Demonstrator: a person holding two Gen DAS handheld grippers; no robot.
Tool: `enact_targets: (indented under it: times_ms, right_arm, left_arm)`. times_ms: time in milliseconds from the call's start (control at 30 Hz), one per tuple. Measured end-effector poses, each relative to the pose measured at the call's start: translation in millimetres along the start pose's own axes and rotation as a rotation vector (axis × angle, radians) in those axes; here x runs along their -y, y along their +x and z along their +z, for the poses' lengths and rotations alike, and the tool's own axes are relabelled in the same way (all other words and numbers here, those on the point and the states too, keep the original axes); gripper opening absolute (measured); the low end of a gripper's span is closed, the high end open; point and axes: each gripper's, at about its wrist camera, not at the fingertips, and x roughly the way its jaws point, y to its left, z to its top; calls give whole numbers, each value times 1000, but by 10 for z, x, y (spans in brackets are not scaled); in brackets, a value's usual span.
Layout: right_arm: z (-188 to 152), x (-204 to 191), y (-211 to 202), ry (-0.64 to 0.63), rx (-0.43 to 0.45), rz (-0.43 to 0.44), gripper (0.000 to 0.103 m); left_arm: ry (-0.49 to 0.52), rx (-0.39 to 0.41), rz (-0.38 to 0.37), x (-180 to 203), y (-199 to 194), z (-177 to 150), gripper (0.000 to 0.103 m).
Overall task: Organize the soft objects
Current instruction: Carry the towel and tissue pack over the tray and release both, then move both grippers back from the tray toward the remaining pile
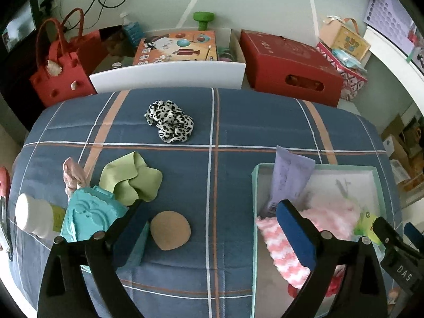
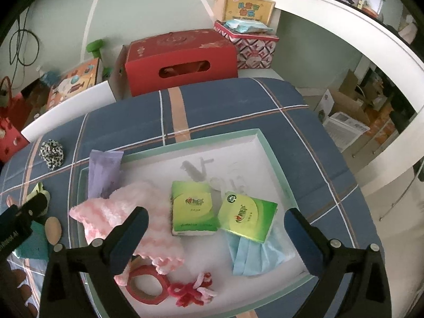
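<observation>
My left gripper [image 1: 212,228] is open and empty above the blue plaid bed cover [image 1: 225,122]. Left of it lie a tan round sponge [image 1: 170,230], a green scrunchie [image 1: 132,180], a pink scrunchie [image 1: 71,176] and a teal case [image 1: 90,218]. A leopard scrunchie [image 1: 169,123] lies farther back. My right gripper [image 2: 216,232] is open and empty over the mint-rimmed white tray [image 2: 254,143]. The tray holds a pink knit cloth [image 2: 124,212], two green tissue packs [image 2: 192,208], a blue face mask [image 2: 254,257], a purple tube [image 2: 103,169], a red tape ring [image 2: 145,286] and red-pink yarn [image 2: 193,291].
A white bottle [image 1: 33,216] lies at the bed's left edge. Behind the bed stand a red box [image 1: 288,66], a white bin with a game box [image 1: 175,61] and a red bag [image 1: 61,71]. A white desk [image 2: 344,26] curves at the right.
</observation>
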Motion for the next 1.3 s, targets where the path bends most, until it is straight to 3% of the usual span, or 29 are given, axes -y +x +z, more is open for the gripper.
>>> enact_targets:
  times_ms: [367,600,1033,1300]
  right_arm:
    - [11,-187,-61,-34,10,17,103]
    - [22,-436,-189,-73,36,86,103]
    - [-42,-1037,-316,-173,51,183,103]
    - [-87,-1335,-361,-190,50,236,103]
  left_arm:
    - [14,0,20,-51,-47,10,97]
    - [-5,39,32,-252,-207,51,97]
    - [-161,87,173,-1209,-434,26,97]
    - [-237,85,214,-1731,-535,-77,97]
